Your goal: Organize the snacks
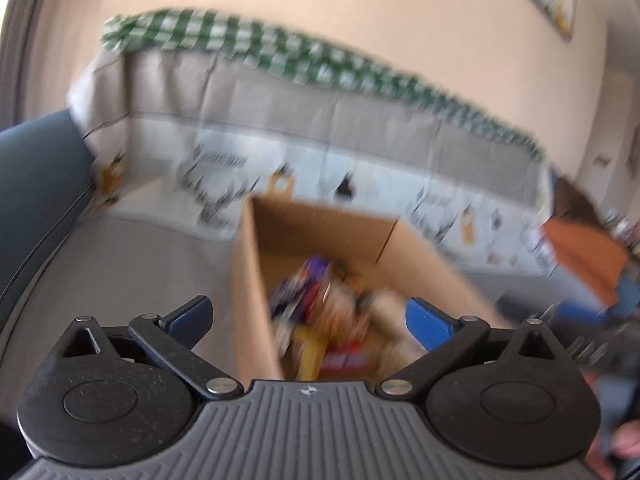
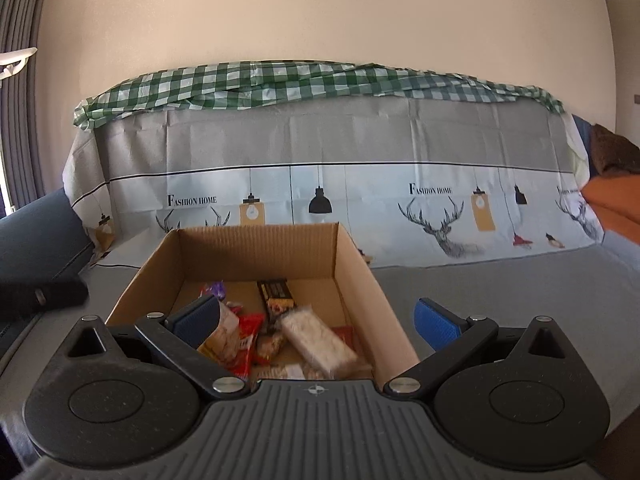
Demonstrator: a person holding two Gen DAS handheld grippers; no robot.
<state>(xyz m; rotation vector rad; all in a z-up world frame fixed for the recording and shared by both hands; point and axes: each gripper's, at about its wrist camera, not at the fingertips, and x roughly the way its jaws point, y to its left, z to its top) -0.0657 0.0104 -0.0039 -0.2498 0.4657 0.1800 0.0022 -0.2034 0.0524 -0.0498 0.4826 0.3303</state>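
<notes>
Big picture first: a sofa [image 2: 480,292] with a grey seat runs across in front of me, its back draped in a printed cover [image 2: 360,184] with antlered deer, hanging lamps and the words "Fashion Home", and a green checked cloth [image 2: 256,84] is bunched along the top. Cream wall [image 2: 320,12] behind all that. An orange cushion [image 2: 616,208] sits off at the right end.

On the seat stands the cardboard box [image 2: 260,248], open at the top, flaps out of the way. That is where the snacks [image 2: 280,332] are: a jumble of packets lying on the box floor. From my right side I pick out a pale wrapped bar [image 2: 318,340] lying slantwise, a red packet [image 2: 248,344] beside it, a dark packet [image 2: 276,292] farther back and a bit of purple wrapper [image 2: 216,288] near the far left corner. My left view is smeared with blur, so there the packets are only streaks of purple, yellow and red inside the box.

Now my claws. My right gripper [image 2: 316,322] is spread wide above the near edge of the box, blue pads apart, nothing pinched between them. My left gripper [image 1: 308,316] is spread just as wide, hanging over the box's near left corner, also gripping nothing.
</notes>
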